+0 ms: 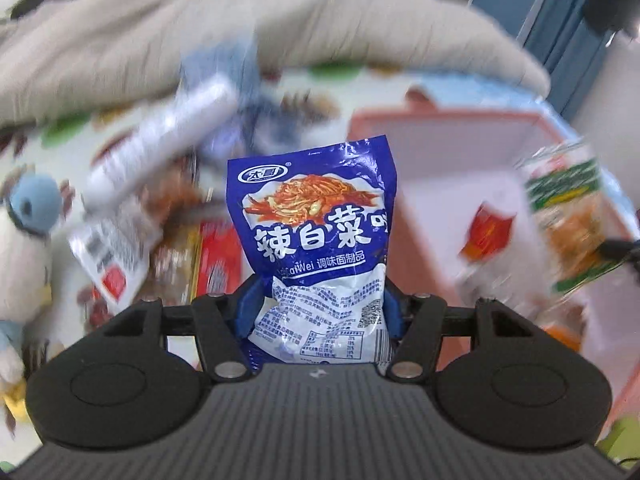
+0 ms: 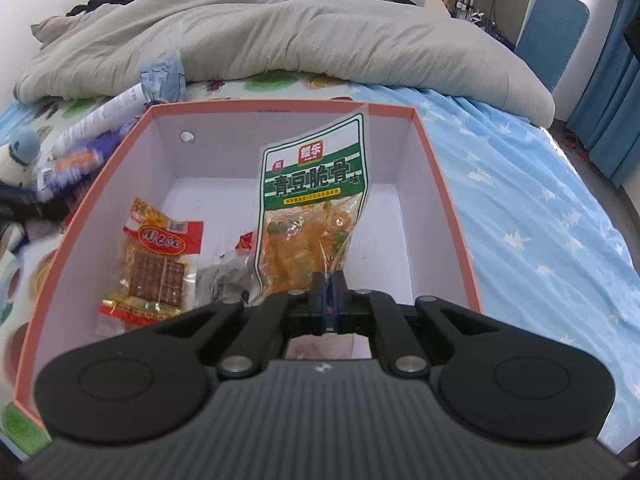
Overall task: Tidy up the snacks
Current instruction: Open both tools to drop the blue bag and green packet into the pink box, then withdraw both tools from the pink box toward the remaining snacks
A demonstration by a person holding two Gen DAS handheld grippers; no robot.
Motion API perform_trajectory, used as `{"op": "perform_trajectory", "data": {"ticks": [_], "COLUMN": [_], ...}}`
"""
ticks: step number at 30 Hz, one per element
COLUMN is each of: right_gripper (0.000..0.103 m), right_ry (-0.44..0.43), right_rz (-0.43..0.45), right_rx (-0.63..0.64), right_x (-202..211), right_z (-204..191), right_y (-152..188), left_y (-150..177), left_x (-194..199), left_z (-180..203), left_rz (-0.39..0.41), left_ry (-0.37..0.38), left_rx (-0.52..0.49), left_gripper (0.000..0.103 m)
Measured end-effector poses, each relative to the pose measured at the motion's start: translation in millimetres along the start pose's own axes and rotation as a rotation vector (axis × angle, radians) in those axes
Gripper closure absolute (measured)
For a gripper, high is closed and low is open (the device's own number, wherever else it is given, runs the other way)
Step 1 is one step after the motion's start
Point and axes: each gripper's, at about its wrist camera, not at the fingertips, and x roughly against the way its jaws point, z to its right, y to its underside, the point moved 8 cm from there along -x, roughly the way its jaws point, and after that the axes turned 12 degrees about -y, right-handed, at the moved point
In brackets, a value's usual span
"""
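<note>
The blue fingers point(image 1: 250, 304) of the left gripper point(image 1: 320, 308) were clamped on either side of a blue snack packet point(image 1: 312, 240), which stood upright between them, lifted clear of the bedding. The right gripper point(image 2: 329, 300) had its jaws pressed almost together on the bottom edge of a green-labelled snack bag point(image 2: 316, 208), holding it upright over the inside of an open pink-rimmed box point(image 2: 448, 184).

The box sat on a bed, on a blue sheet with white stars point(image 2: 540, 232), below a rumpled grey duvet point(image 2: 280, 36). At least 2 items already lay on the box floor: a red and yellow packet point(image 2: 154, 264) by the left wall, and a small clear wrapper with a dark filling point(image 2: 222, 280) just beside it.

Several things remained outside, to the left of the box: a white tube point(image 2: 100, 118), a pale blue pouch point(image 2: 164, 78) and a few blurred packets point(image 1: 128, 256) near a plush toy point(image 2: 18, 156). The left view was too smeared to count these.

As a judgement, the sorting looked partly done: 2 snacks were boxed, 2 more were in hand and close to being placed, and a small pile still waited beside the box.
</note>
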Motion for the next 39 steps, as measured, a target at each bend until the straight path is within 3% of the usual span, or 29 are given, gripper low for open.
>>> {"op": "perform_trajectory", "data": {"ticks": [3, 6, 13, 17, 19, 20, 25, 27, 29, 39], "right_gripper": [0.097, 0.097, 0.096, 0.094, 0.092, 0.092, 0.09, 0.078, 0.078, 0.078], "right_ry": [-0.015, -0.019, -0.014, -0.035, -0.037, -0.041, -0.024, -0.023, -0.04, -0.161], "right_rz": [-0.008, -0.029, -0.096, -0.074, -0.054, -0.05, -0.003, 0.044, 0.089, 0.24], "right_rx": [-0.017, -0.045, -0.09, -0.118, -0.14, -0.155, -0.174, -0.191, -0.189, -0.092], "right_x": [-4, -10, -22, -13, -7, -4, 14, 27, 41, 100], "right_z": [2, 7, 20, 26, 29, 30, 35, 34, 30, -45], "right_y": [-3, -3, 14, 18, 18, 19, 12, 8, 4, 5], "left_y": [-22, -38, -46, -35, -32, -32, -38, -42, -43, -19], "left_x": [23, 31, 16, 7, 1, 2, 10, 22, 36, 109], "left_z": [22, 54, 134, 157, 159, 159, 145, 137, 127, 57], "left_rz": [0.049, 0.044, -0.059, -0.116, -0.111, -0.107, -0.061, -0.033, 0.005, 0.14], "left_ry": [0.061, 0.114, 0.167, 0.191, 0.183, 0.184, 0.165, 0.165, 0.153, 0.139], "left_rx": [0.026, 0.03, -0.049, -0.073, -0.081, -0.083, -0.081, -0.064, -0.062, 0.022], "left_gripper": [0.038, 0.038, 0.037, 0.036, 0.027, 0.017, 0.016, 0.016, 0.016, 0.016]}}
